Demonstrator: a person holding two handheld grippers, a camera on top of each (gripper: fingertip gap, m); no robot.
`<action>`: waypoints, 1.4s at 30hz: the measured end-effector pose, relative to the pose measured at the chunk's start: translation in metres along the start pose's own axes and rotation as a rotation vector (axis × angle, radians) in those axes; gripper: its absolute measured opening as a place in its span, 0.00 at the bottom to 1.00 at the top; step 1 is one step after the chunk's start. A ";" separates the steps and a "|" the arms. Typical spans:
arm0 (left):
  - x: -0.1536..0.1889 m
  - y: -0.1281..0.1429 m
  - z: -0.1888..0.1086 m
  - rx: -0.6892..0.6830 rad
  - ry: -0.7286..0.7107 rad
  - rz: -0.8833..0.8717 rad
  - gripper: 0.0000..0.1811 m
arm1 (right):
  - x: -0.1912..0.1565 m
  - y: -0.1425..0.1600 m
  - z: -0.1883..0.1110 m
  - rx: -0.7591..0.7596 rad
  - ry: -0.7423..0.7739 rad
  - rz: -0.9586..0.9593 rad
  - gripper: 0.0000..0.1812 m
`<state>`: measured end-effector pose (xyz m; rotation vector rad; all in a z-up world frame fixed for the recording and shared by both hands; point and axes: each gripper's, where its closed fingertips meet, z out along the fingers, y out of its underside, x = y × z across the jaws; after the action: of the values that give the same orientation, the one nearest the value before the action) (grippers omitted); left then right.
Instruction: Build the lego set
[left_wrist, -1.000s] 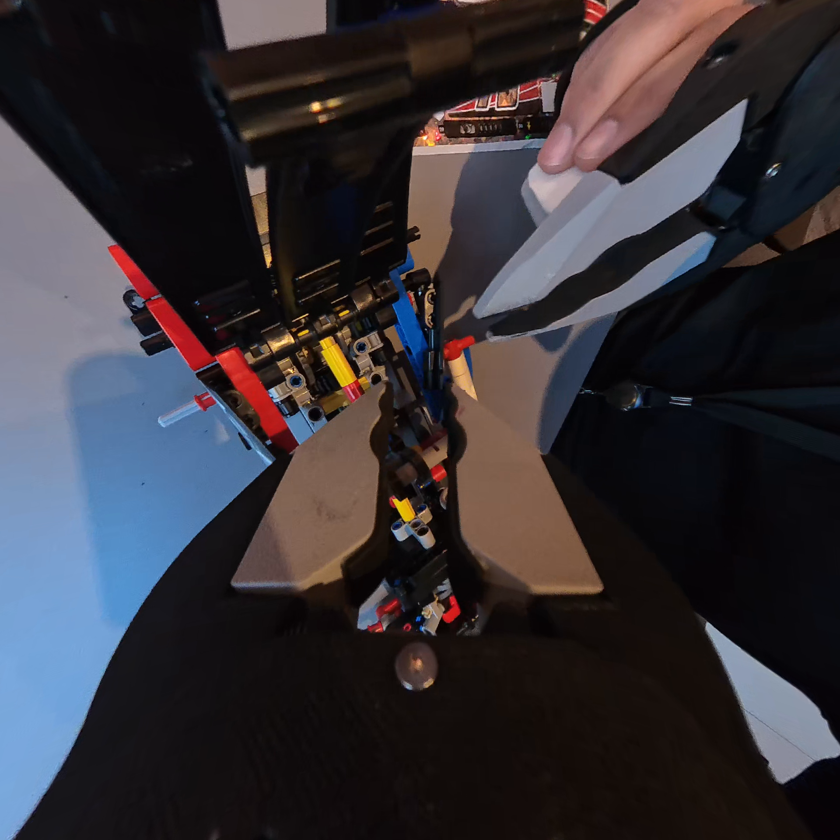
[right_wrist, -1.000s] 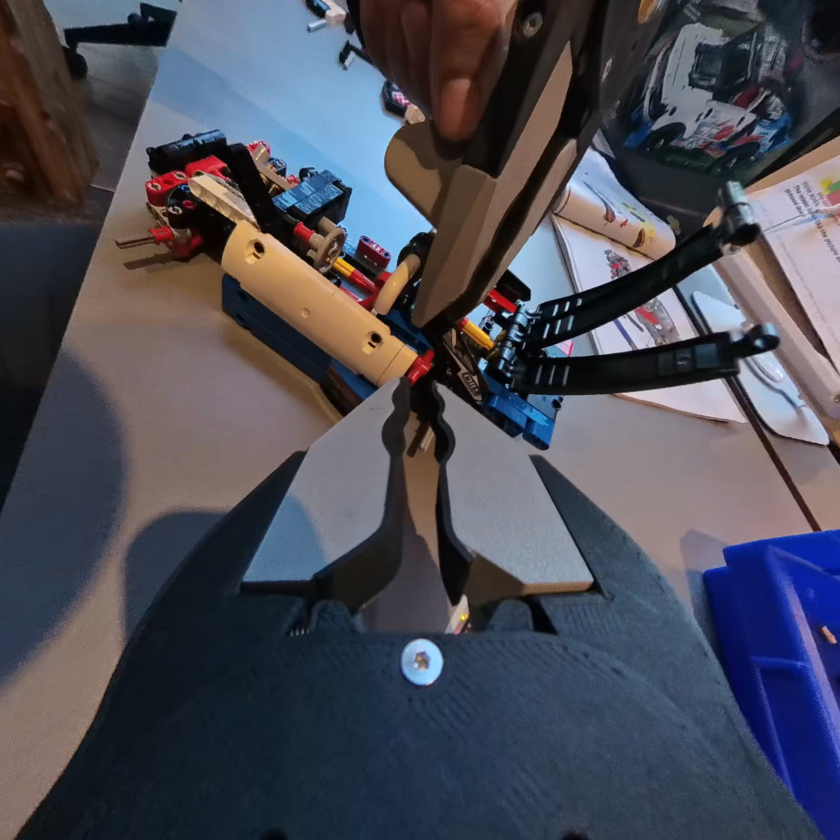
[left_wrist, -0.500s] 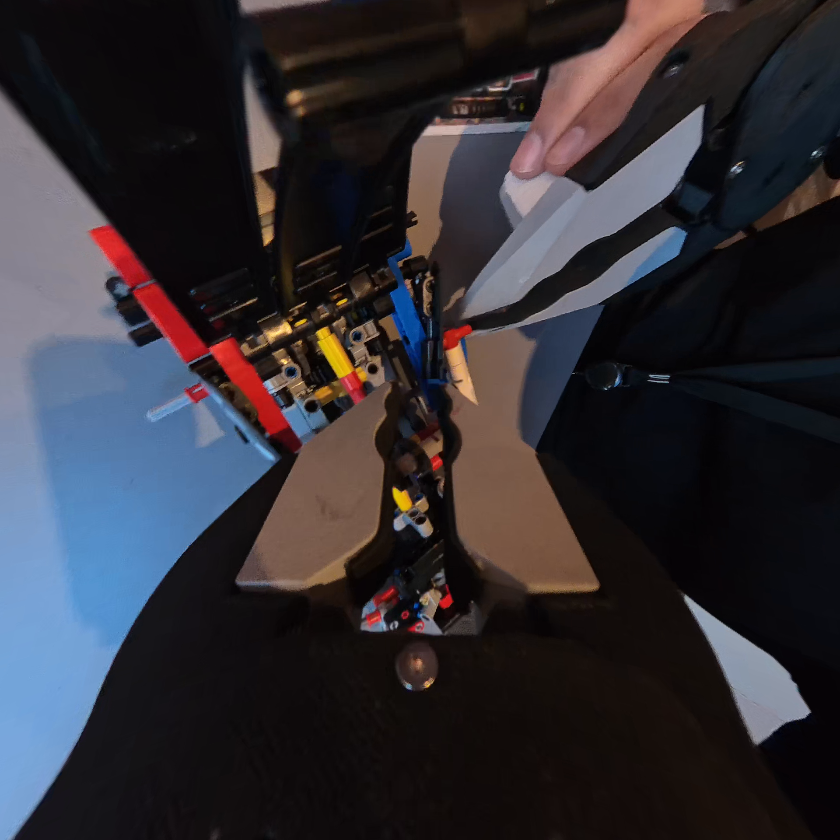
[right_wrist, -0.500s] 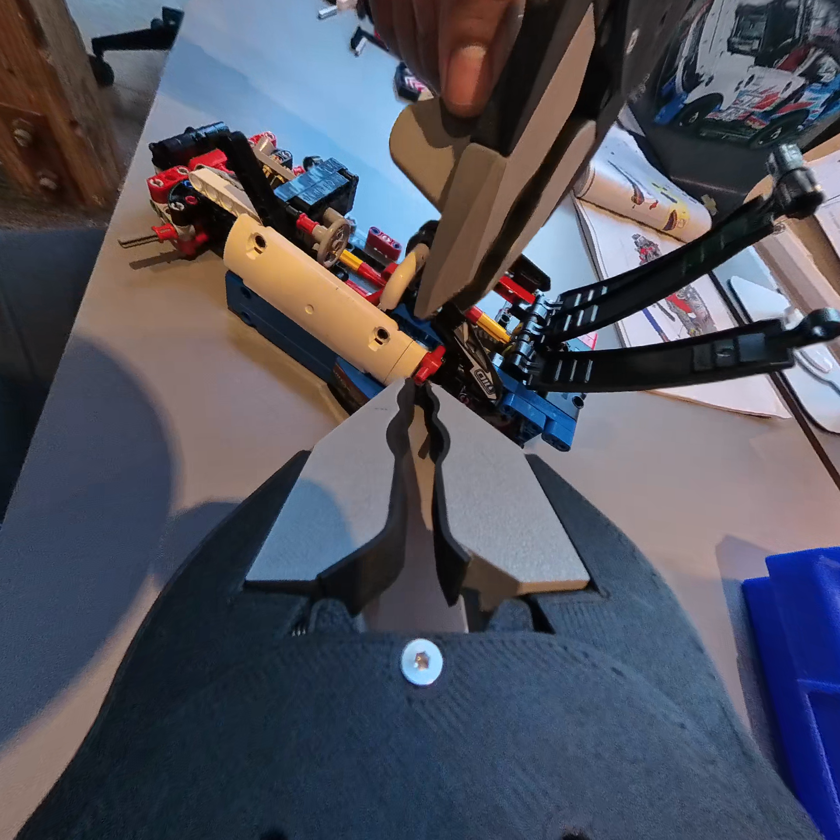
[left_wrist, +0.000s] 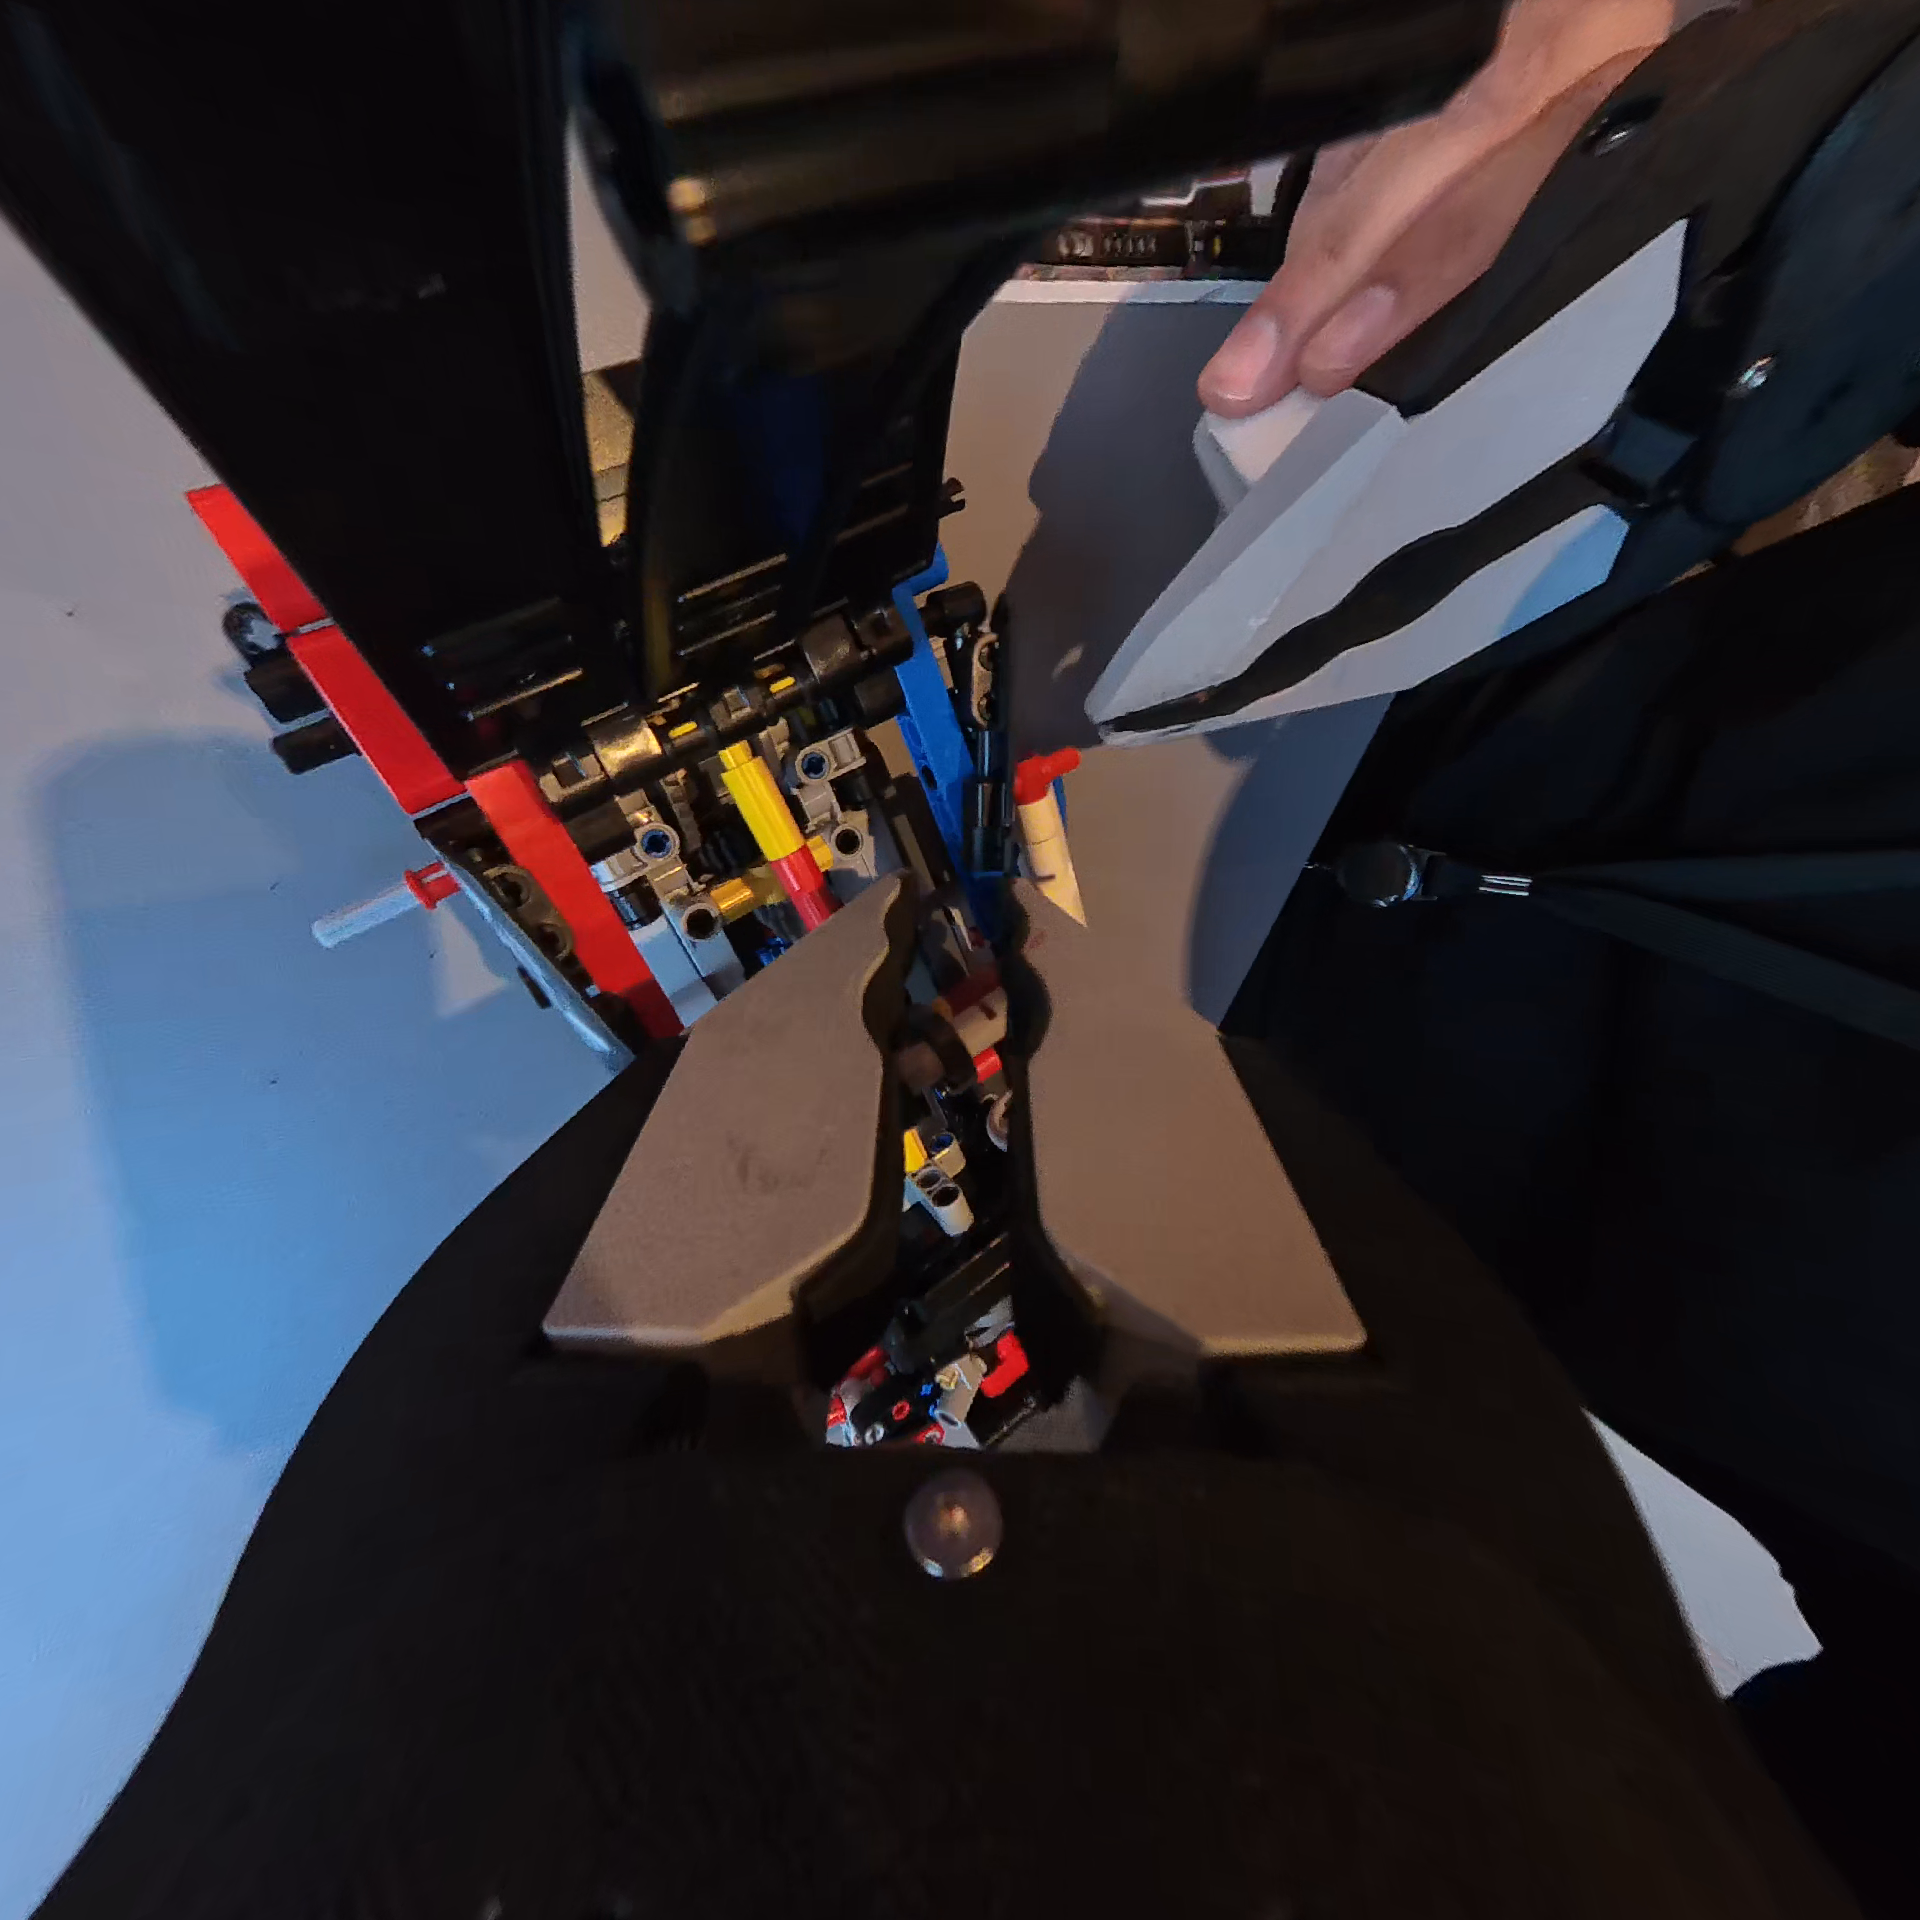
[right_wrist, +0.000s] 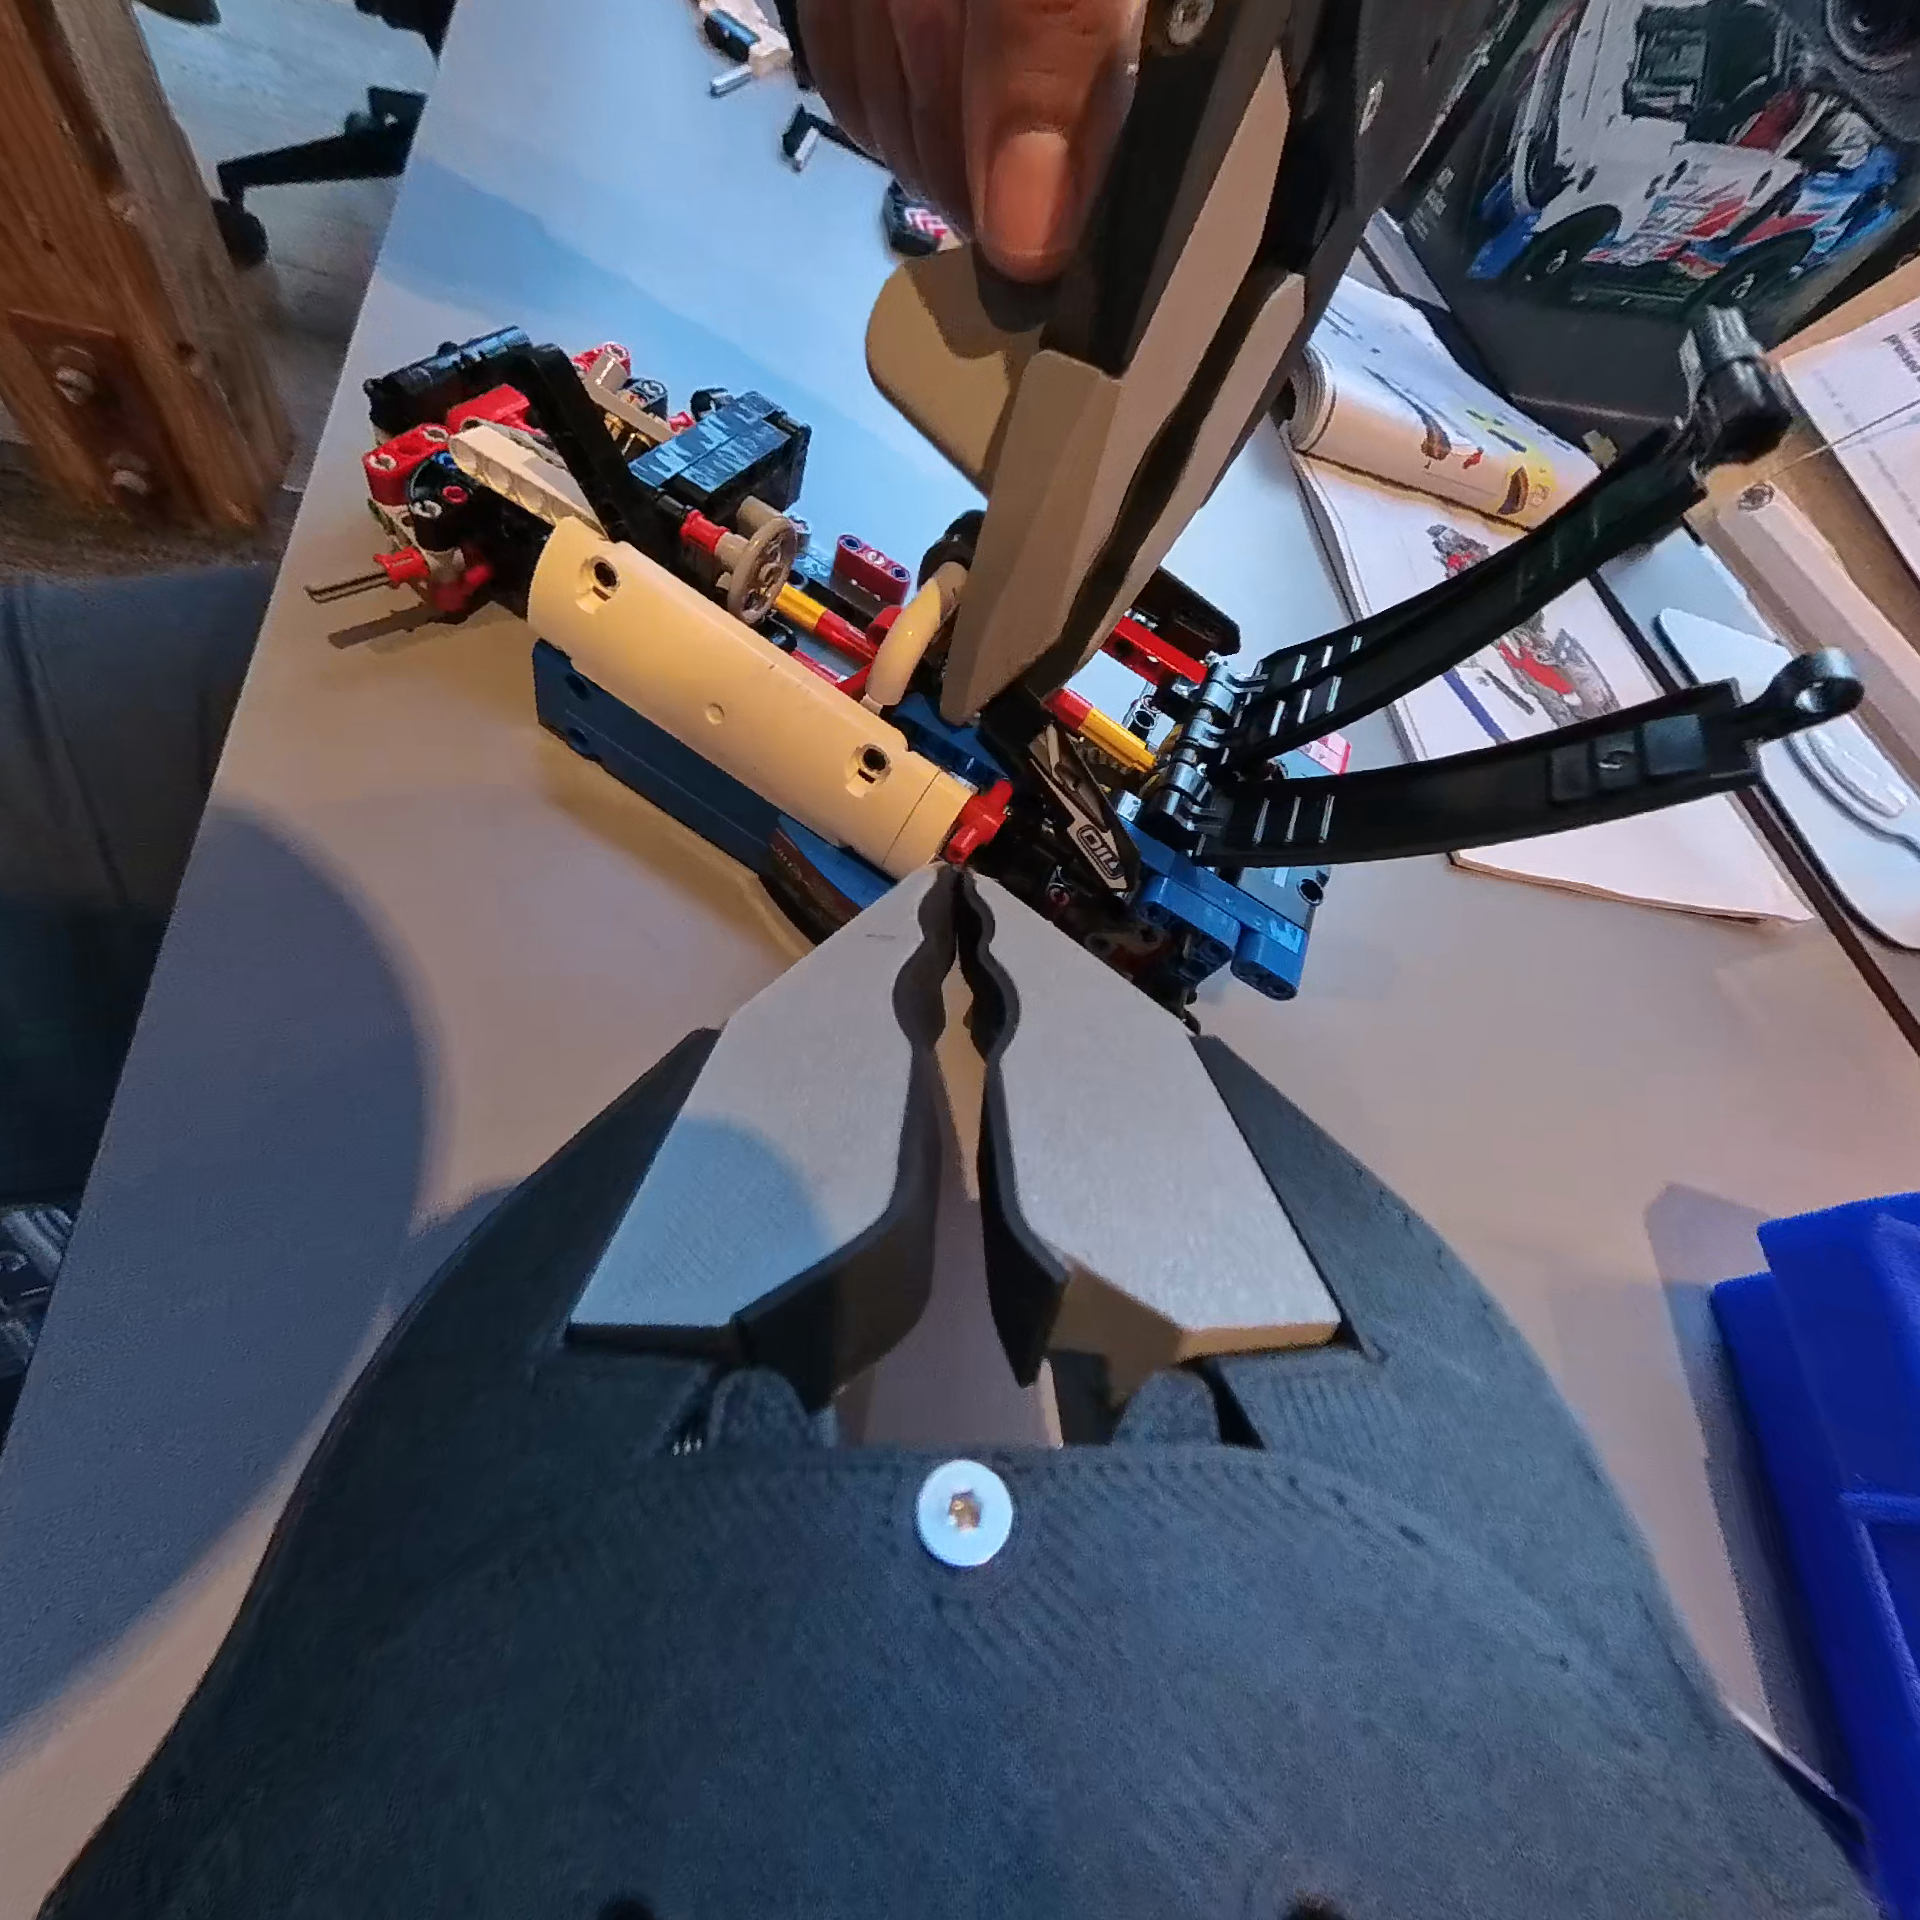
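The partly built lego vehicle (right_wrist: 727, 675) lies on the grey table (right_wrist: 416, 935). It has a white tube, a blue base and two raised black arms (right_wrist: 1455, 790). My left gripper (left_wrist: 961, 894) comes down onto the model (left_wrist: 769, 821) from above. Its jaws are narrowly closed around the blue side wall. It also shows in the right wrist view (right_wrist: 982, 707). My right gripper (right_wrist: 956, 883) is shut, with its tips against the red end piece (right_wrist: 977, 821) of the white tube. In the left wrist view the right gripper (left_wrist: 1101, 722) touches that red piece (left_wrist: 1044, 769).
A loose white and red pin (left_wrist: 379, 909) lies left of the model. An open instruction booklet (right_wrist: 1507, 644) and the set's box (right_wrist: 1662, 156) are at the back right. A blue bin (right_wrist: 1839, 1455) stands at the right edge. Small loose parts (right_wrist: 800, 135) lie at the far end. The tips of one gripper are about 4 centimeters away from the tips of the other.
My right gripper has moved forward to the red end of the white tube, and its jaws have closed fully. My left gripper has stayed on the model.
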<state>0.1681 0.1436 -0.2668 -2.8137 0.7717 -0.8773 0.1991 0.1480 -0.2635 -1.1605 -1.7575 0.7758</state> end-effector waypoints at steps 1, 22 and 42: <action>0.000 0.000 0.001 -0.007 0.001 0.000 0.06 | 0.002 0.000 0.001 0.005 0.011 0.007 0.00; 0.007 -0.007 0.003 0.001 0.117 0.003 0.05 | 0.001 -0.001 0.013 -0.009 -0.020 0.021 0.01; -0.010 -0.017 -0.080 0.565 0.082 0.188 0.25 | 0.014 -0.020 -0.011 0.214 -0.095 0.145 0.03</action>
<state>0.1240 0.1679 -0.2012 -2.1913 0.6549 -0.9949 0.1989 0.1541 -0.2377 -1.1298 -1.6332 1.0934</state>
